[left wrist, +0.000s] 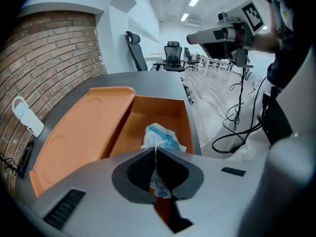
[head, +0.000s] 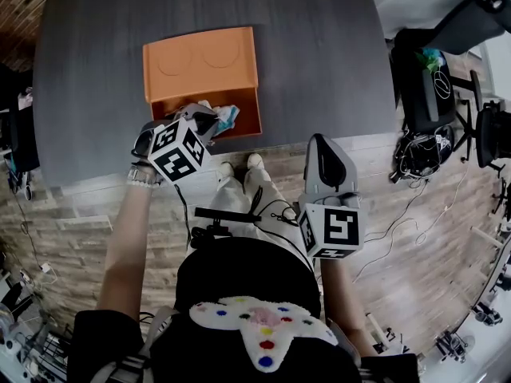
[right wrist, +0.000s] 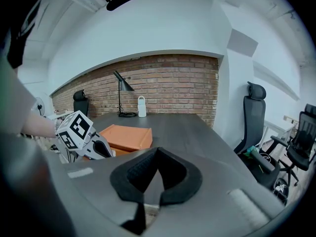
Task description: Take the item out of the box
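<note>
The grasping step is being carried out. The left claw [left wrist: 156, 154] is being kept closed on the item, a crumpled white and blue packet [left wrist: 160, 137], and a fold of it is being pinched between the two pads. The packet is lying inside the orange box [left wrist: 158, 115], near the front wall, and most of it is being seen beyond the claw tips. Whether its underside is touching the box floor cannot be told. The box is standing on the dark table [head: 319, 54] with its lid folded back flat.

The right claw [right wrist: 158, 154] is being held fully closed with nothing between its pads. It is being kept off the table, near the person's body and well apart from the box.

In the head view the left claw [head: 209, 122] is being seen over the open box [head: 247, 118], with the packet [head: 226, 118] just beside its tip, and the right claw [head: 323, 154] is being seen beyond the table edge.

By judgement, a straight lift is being called for next, until the packet is clearing the box walls, and then a move sideways over bare table. The grip is probably thin, so a slow pull is being advised.
</note>
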A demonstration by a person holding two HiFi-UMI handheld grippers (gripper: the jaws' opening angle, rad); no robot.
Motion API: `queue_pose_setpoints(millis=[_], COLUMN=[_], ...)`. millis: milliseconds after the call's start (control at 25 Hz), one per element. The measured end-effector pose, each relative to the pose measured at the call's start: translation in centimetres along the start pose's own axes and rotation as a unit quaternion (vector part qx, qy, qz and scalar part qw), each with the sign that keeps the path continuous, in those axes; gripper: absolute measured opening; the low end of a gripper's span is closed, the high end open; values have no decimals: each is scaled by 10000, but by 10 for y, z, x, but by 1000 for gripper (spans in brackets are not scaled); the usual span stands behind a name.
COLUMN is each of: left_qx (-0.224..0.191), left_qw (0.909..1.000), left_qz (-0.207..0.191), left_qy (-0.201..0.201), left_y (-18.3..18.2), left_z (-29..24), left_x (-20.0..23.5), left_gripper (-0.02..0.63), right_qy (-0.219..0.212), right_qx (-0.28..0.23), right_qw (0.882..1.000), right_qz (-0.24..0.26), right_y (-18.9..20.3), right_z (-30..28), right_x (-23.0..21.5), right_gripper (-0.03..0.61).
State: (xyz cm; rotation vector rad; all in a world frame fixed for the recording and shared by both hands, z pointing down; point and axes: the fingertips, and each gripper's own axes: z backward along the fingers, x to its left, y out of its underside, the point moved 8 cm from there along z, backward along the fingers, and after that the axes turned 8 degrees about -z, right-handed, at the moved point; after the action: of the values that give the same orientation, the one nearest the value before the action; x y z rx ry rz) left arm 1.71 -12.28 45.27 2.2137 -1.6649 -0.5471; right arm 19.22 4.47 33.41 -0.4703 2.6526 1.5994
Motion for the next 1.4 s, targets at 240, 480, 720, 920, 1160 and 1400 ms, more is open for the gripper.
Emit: queue_pose_setpoints(millis=[240, 480, 720, 920, 1160, 1400], left_qx=[-216, -698, -1191, -1603, -2014, -2301], left_qw=[9997, 9961, 9863, 9714, 9448, 9164], left_qz=[146, 480, 923, 1241, 1457, 1690], left_qy=[3, -249, -665, -1234, -2133, -2805], left_y=[-6, -3, -18, -36, -50, -59], left_z=[5, 31, 62, 95, 144, 187], left_x=[-3, -2, -1, 0, -5, -17], left_gripper=[11, 11, 11, 11, 11, 11], right_qy=[-70, -162, -327, -509, -805, -1106], right_qx=[-100, -164, -373, -595, -830, -1000], right_qw=[9999, 9996, 9983, 9963, 9918, 9864], right_qz=[111, 174, 302, 357, 541, 687], right_y=[-3, -7, -22, -40, -60, -75], right_z=[-1, -6, -8, -7, -2, 4], right_x=[-3, 13, 15, 10, 15, 23], right_gripper=[9, 9, 9, 9, 9, 9])
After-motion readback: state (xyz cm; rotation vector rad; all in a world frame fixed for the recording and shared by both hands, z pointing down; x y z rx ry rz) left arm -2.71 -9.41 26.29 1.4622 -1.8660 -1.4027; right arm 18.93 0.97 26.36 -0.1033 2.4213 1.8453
